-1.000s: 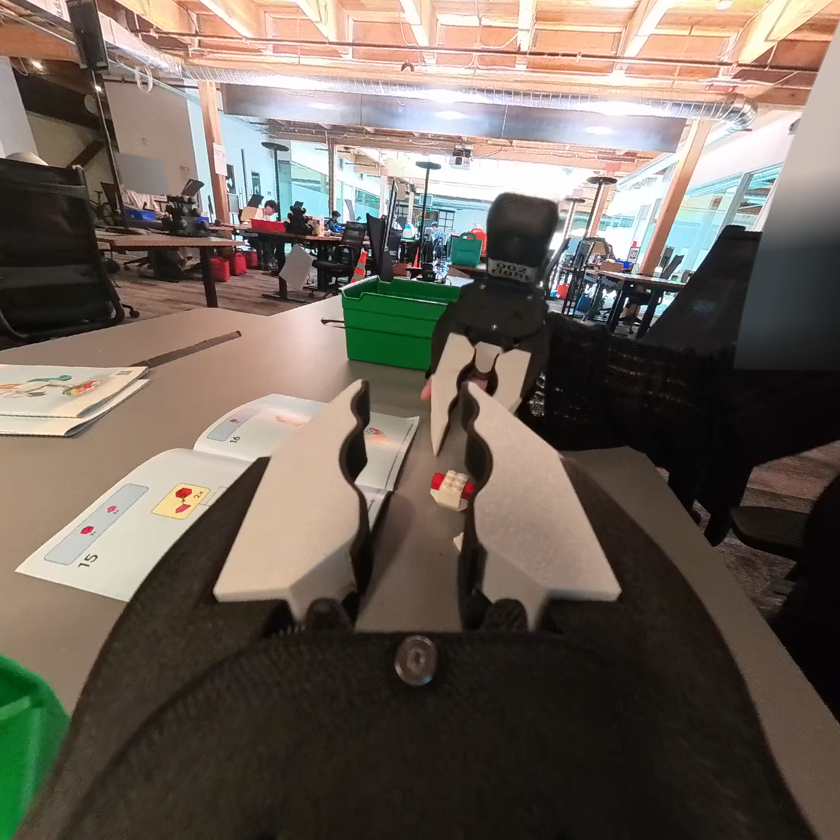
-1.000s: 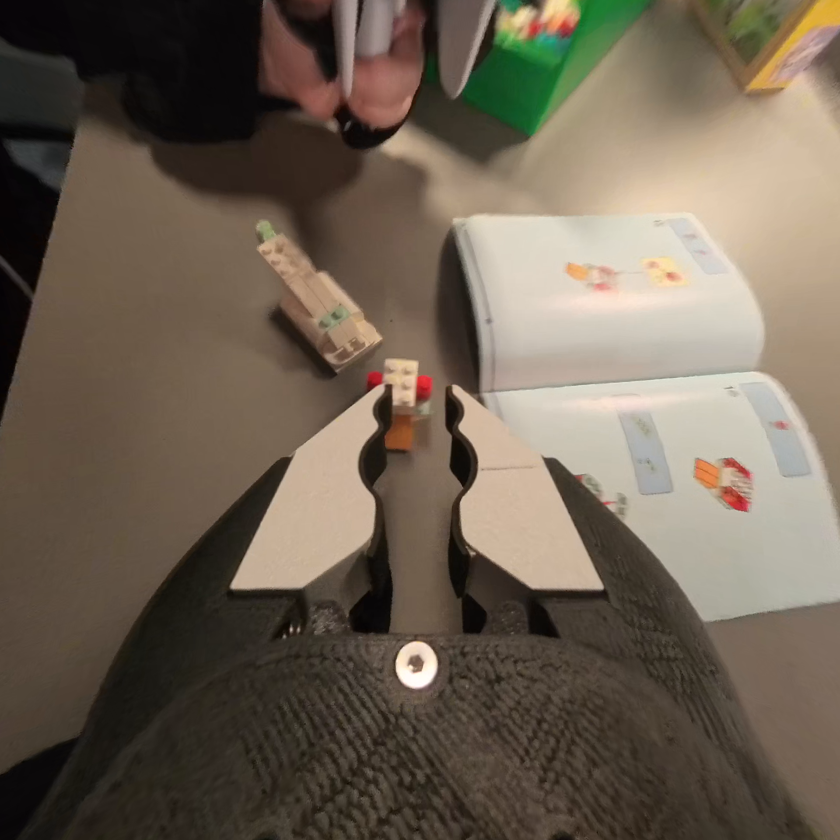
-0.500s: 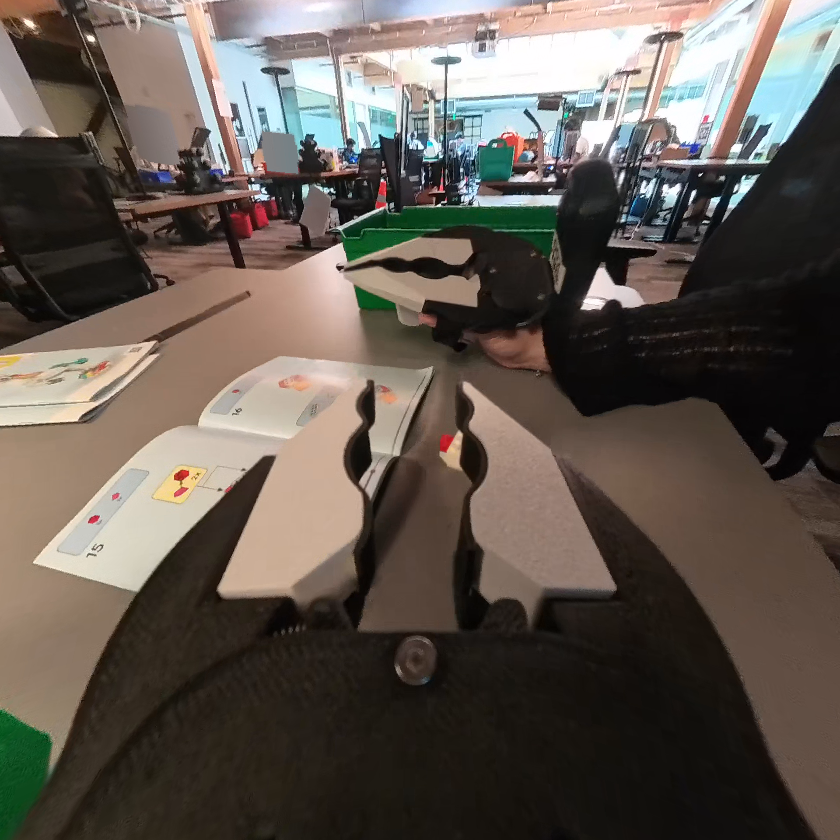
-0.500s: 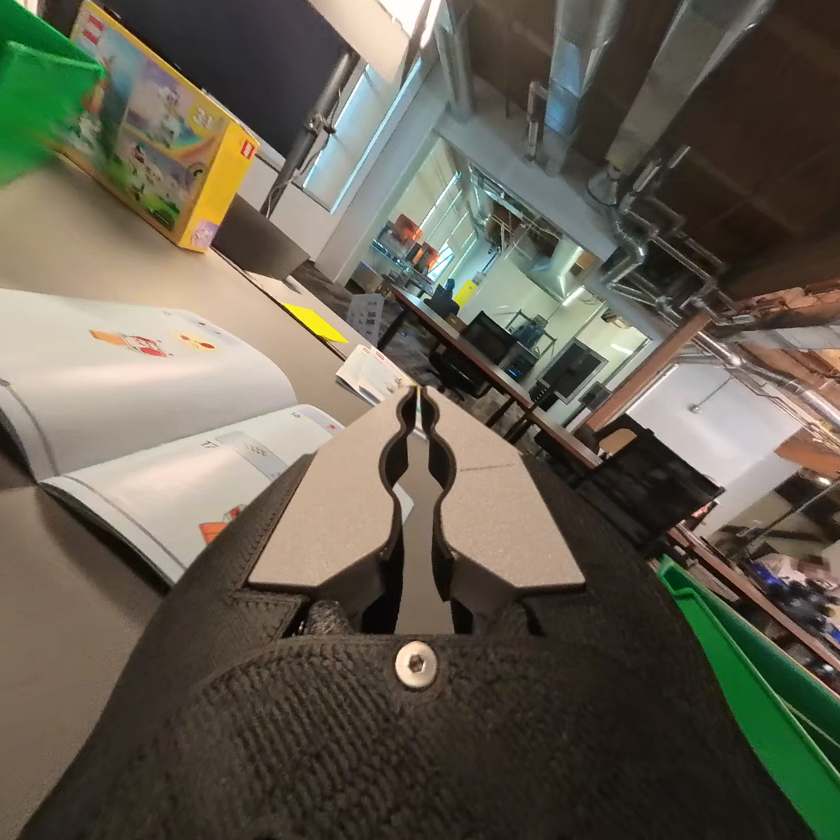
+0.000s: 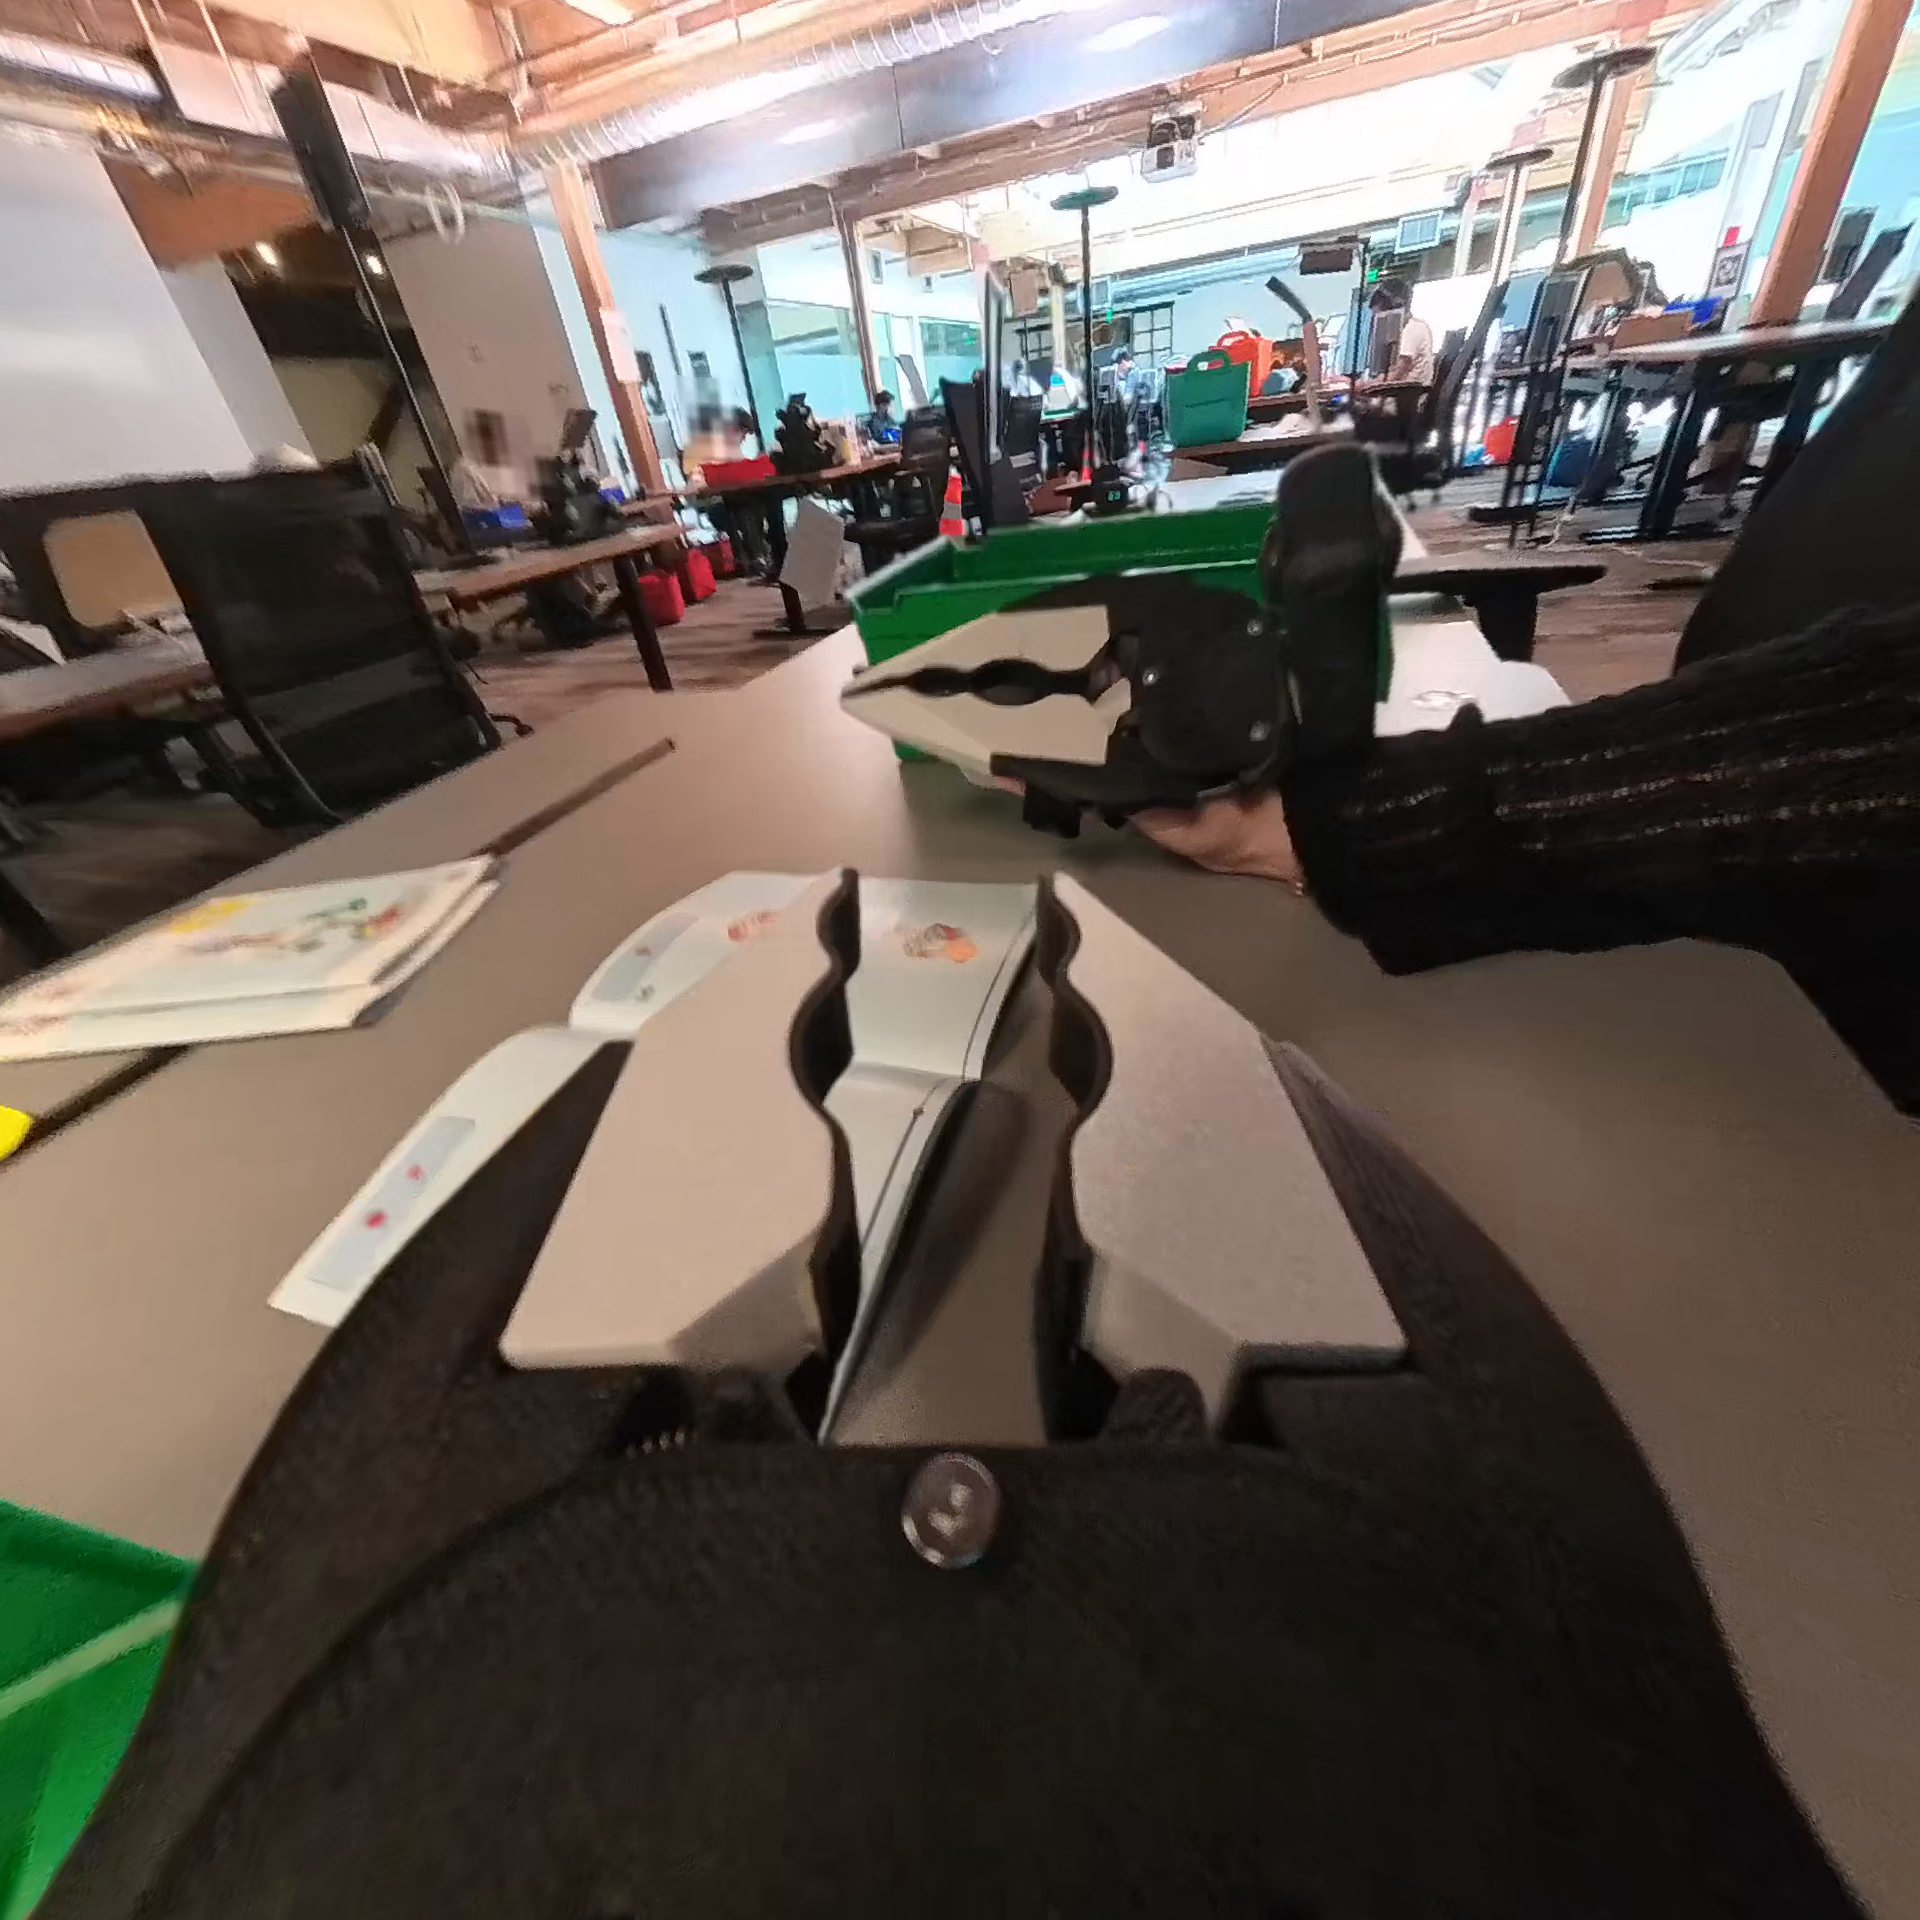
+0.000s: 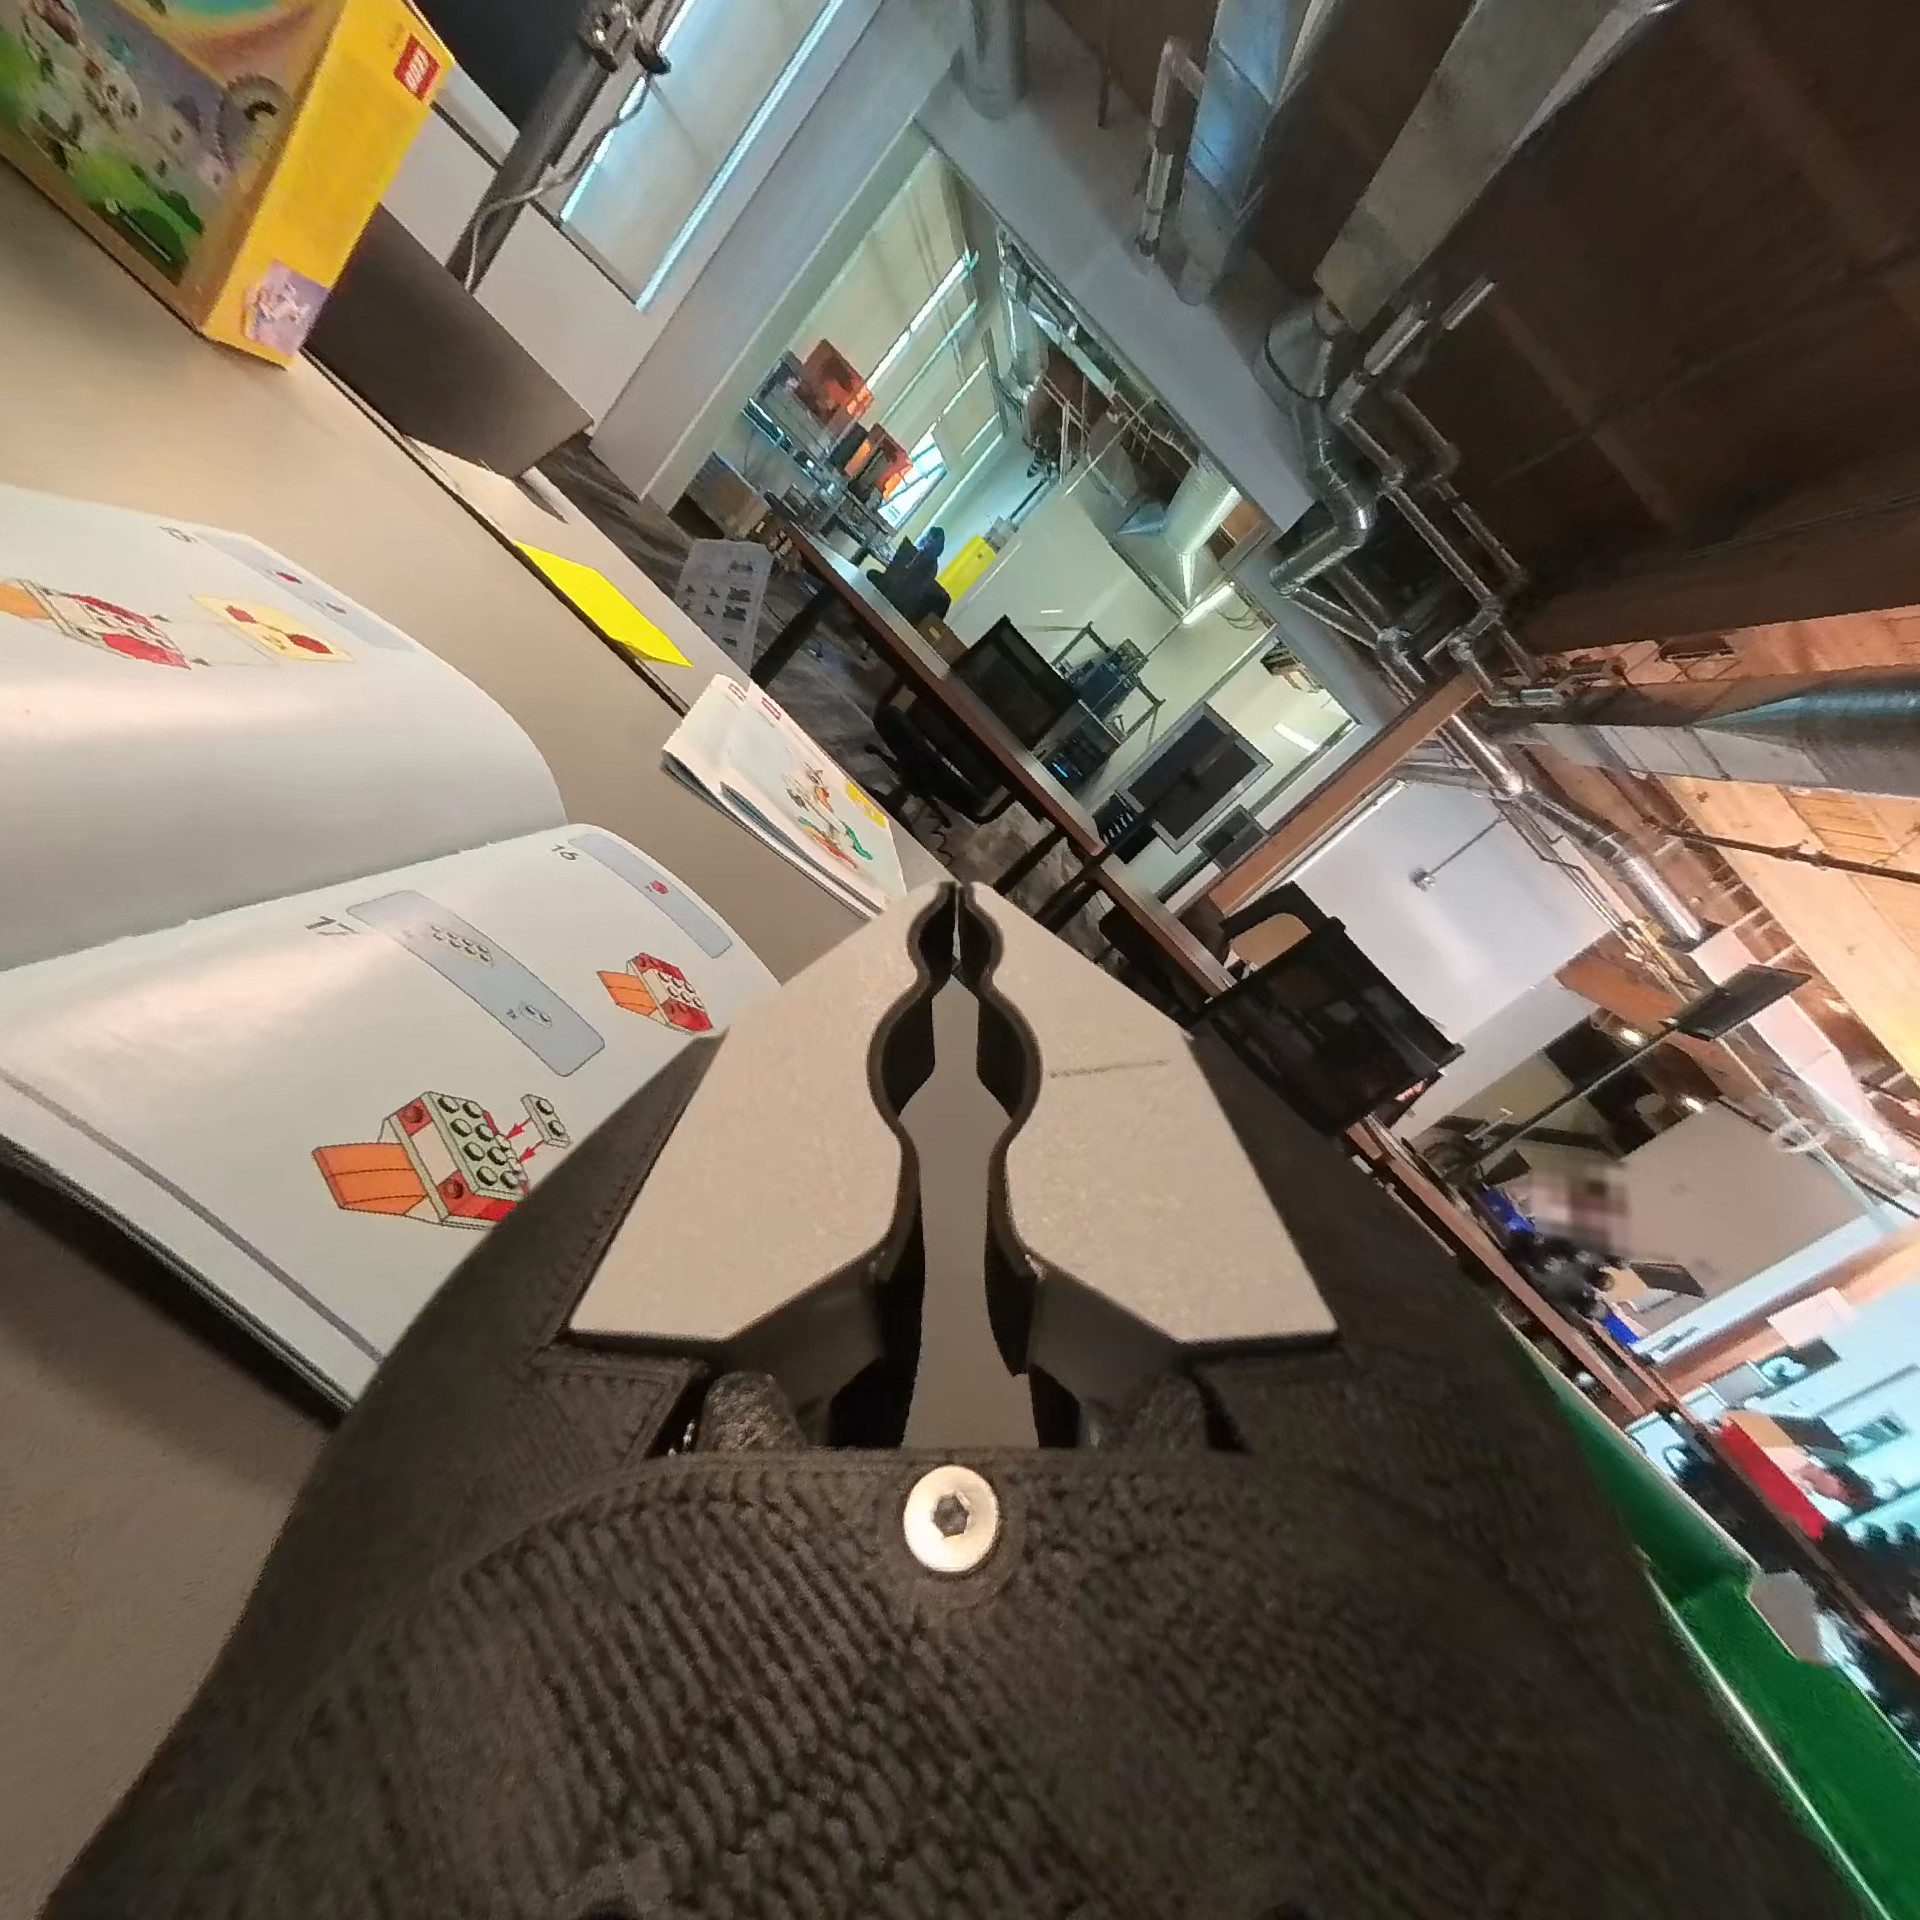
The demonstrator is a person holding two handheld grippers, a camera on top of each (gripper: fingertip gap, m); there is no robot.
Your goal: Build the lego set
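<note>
My left gripper [image 5: 945,899] is open and empty, low over the grey table [image 5: 1507,1122]. The open instruction booklet [image 5: 935,997] shows between its fingers. My right gripper [image 5: 868,694] is farther back, turned on its side above the table in front of a green bin [image 5: 1039,582]. In its own view the right gripper [image 6: 958,906] has its jaws closed tip to tip, with nothing seen between them, and the view is rolled sideways. The booklet [image 6: 312,987] lies to its left. No loose bricks or small build show in either view.
A second, closed booklet [image 5: 249,961] lies at the left, also visible in the right wrist view [image 6: 790,790]. A yellow set box [image 6: 208,156] and a yellow sheet [image 6: 603,615] sit farther off. Another green bin's corner [image 5: 62,1683] is near the left gripper. A dark sleeve [image 5: 1610,800] crosses the right side. Some 20 cm of space lies between my two pairs of fingers.
The right gripper lifted away from the small white, red and orange build, shut, and rolled onto its side. The left gripper swung left over the booklet, and the build went out of view.
</note>
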